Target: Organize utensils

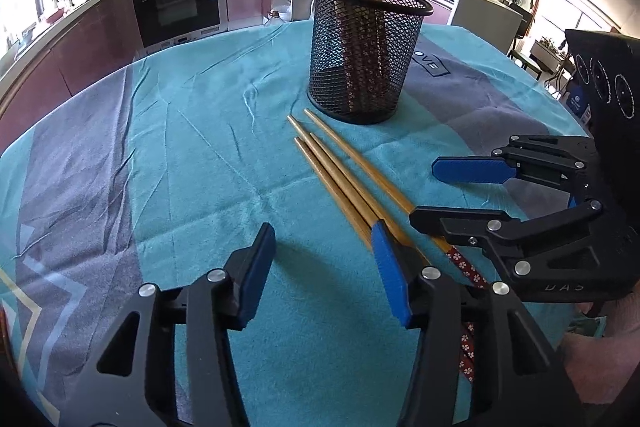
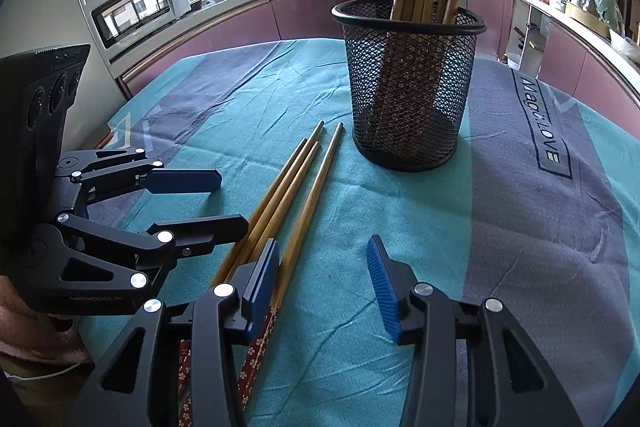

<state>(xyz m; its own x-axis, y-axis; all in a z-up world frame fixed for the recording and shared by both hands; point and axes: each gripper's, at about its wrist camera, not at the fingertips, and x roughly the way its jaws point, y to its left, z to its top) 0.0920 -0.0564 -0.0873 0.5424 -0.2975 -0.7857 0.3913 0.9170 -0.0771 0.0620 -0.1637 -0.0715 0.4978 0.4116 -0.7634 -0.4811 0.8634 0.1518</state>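
Note:
A black mesh cup (image 1: 366,59) (image 2: 408,83) stands on the teal cloth and holds several wooden chopsticks upright. Several loose chopsticks (image 1: 344,179) (image 2: 292,183) with red flowered ends lie side by side in front of it. My left gripper (image 1: 324,267) is open and empty, low over the cloth, its right finger over the chopsticks; it also shows in the right wrist view (image 2: 228,203). My right gripper (image 2: 324,283) is open and empty, its left finger over the chopsticks; it also shows in the left wrist view (image 1: 428,191).
The table is covered by a teal and grey cloth (image 1: 180,131) (image 2: 540,211). Kitchen counters, an oven (image 1: 176,3) and a microwave (image 2: 136,7) stand beyond the table's far edge.

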